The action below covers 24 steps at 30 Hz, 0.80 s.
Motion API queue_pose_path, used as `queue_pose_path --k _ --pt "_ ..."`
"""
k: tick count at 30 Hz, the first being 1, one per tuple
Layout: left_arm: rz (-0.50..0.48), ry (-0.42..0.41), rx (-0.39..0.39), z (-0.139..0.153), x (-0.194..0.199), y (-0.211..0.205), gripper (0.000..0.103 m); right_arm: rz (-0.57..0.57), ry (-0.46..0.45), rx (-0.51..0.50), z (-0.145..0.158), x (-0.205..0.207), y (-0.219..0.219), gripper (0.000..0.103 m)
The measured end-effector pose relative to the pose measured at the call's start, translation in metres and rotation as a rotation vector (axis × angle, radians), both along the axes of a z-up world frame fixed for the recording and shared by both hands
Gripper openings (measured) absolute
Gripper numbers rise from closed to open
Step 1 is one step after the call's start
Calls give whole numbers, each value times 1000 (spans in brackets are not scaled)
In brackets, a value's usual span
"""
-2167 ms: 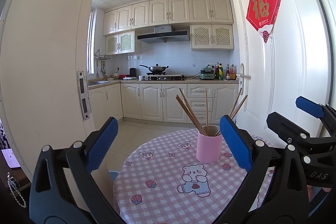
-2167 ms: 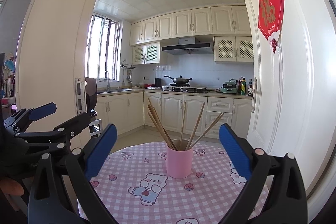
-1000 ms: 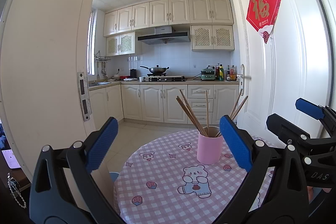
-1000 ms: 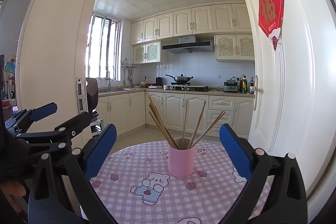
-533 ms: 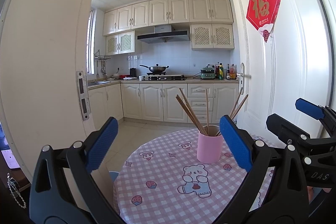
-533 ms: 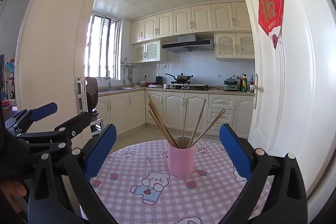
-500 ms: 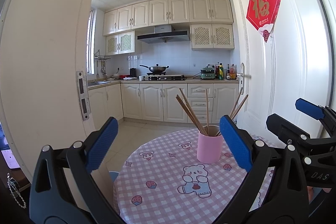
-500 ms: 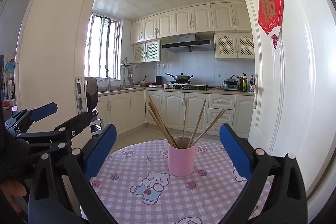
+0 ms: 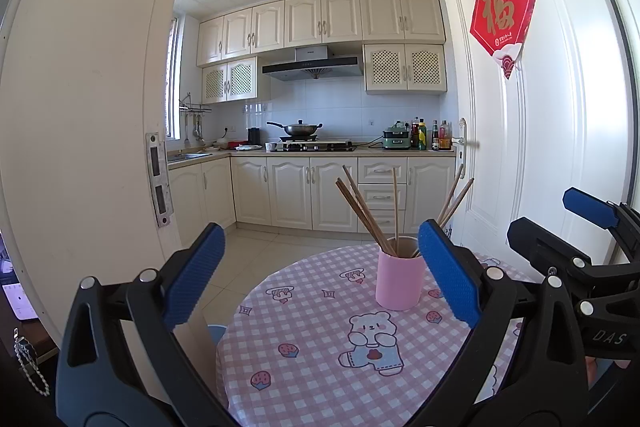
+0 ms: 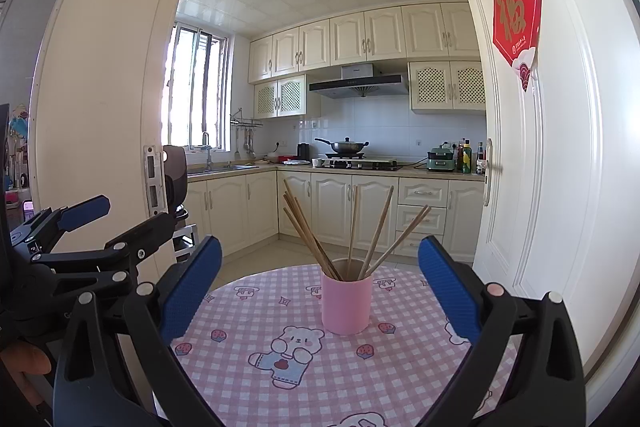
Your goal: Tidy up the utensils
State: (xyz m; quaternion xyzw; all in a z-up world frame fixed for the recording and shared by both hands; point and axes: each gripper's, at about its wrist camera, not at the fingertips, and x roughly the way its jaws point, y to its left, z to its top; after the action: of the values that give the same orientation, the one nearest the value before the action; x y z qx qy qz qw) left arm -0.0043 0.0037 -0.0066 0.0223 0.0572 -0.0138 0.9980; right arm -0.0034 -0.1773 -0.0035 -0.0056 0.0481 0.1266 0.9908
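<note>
A: Where do the chopsticks (image 10: 340, 231) stand?

B: Fanned upright in the pink cup (image 10: 346, 305) (mid-table, on the pink checked cloth (image 10: 256, 323)).

A: And the claws?

B: Left gripper (image 9: 320, 275) and right gripper (image 10: 320, 285): both spread wide, empty, level above the table's near edge, short of the cup.

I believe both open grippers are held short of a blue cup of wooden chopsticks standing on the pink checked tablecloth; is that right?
Not quite: the cup is pink, not blue, as the right wrist view shows. Otherwise yes: it holds wooden chopsticks, stands on the pink checked tablecloth, and the left gripper and right gripper are open, short of it.
</note>
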Motion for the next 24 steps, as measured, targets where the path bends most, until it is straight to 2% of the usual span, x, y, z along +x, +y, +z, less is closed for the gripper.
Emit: queue_pose_path --k 24 --pt "6 10 2 -4 0 -2 95 -1 12 5 -3 2 0 95"
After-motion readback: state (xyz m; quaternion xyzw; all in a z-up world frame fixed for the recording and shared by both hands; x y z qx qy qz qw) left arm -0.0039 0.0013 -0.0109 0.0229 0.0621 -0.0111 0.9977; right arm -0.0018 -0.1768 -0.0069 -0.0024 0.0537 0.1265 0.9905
